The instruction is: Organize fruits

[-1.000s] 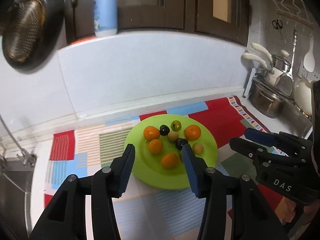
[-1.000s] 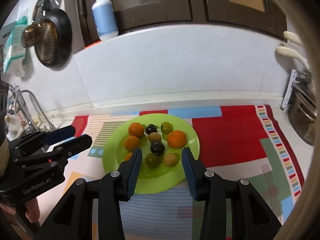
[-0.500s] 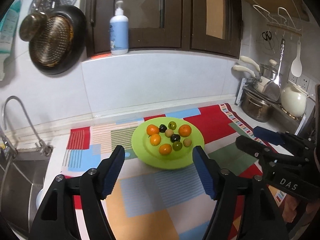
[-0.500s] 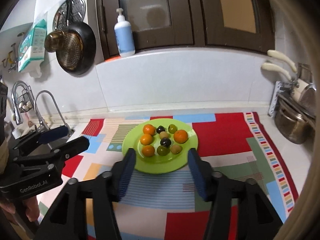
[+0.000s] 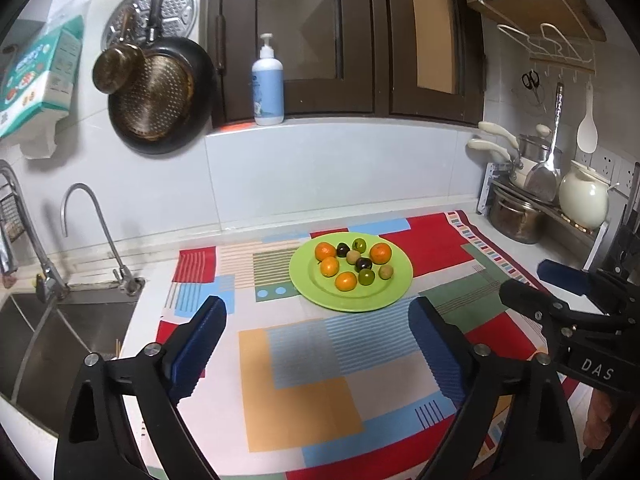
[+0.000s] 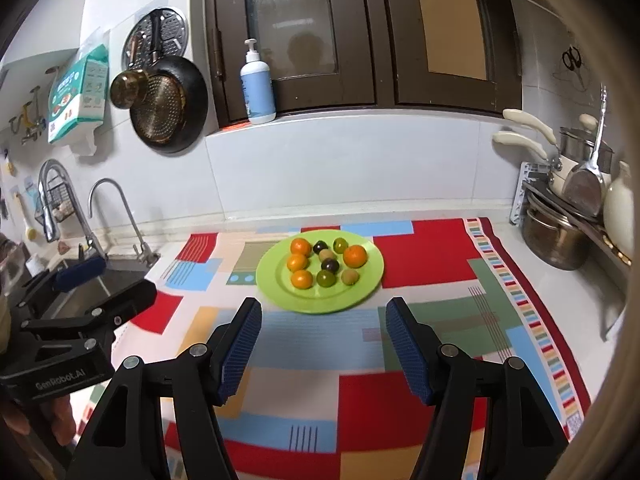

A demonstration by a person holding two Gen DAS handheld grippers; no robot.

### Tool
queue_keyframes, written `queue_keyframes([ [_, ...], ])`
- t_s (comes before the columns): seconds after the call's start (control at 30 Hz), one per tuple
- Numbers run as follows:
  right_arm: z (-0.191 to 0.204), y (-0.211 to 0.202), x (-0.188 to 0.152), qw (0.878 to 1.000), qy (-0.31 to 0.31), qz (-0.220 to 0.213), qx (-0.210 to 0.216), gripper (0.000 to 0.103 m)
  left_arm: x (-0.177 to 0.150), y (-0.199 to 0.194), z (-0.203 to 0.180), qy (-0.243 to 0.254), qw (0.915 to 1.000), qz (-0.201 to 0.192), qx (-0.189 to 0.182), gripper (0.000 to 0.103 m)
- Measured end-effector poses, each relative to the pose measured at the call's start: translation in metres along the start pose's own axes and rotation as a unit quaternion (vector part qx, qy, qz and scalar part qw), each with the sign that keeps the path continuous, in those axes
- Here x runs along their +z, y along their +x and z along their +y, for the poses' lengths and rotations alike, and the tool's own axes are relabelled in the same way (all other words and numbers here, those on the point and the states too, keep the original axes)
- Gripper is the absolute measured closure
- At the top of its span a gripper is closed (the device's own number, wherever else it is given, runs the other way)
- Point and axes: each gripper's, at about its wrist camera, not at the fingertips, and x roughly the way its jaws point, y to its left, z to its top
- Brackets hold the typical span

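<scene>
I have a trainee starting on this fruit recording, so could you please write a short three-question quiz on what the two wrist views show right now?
1. How many orange fruits lie on the green plate?
2. True or false: the left gripper holds a fruit.
3. Where does the blue pump bottle stand? A) on the patterned mat, B) on the ledge below the dark cabinet doors, C) in the sink.

Key:
1. Four.
2. False. Its jaws stand open with nothing between them, as do those of the right gripper; both have just been opening.
3. B.
</scene>
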Motion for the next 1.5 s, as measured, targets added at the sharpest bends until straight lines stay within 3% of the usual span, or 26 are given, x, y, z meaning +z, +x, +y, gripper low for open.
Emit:
queue_keyframes([
  [0.3,0.004,-0.023,-0.01,1.0,0.005,-0.006,-0.011,0.033,-0.007,-0.023,0.0,-0.001,0.9999,-0.013,0.007,0.0],
  [1.5,0.009,-0.042,-0.013,1.0,0.004,-0.015,-0.02,0.033,-0.01,-0.037,0.002,0.004,0.9997,-0.022,0.01,0.0],
])
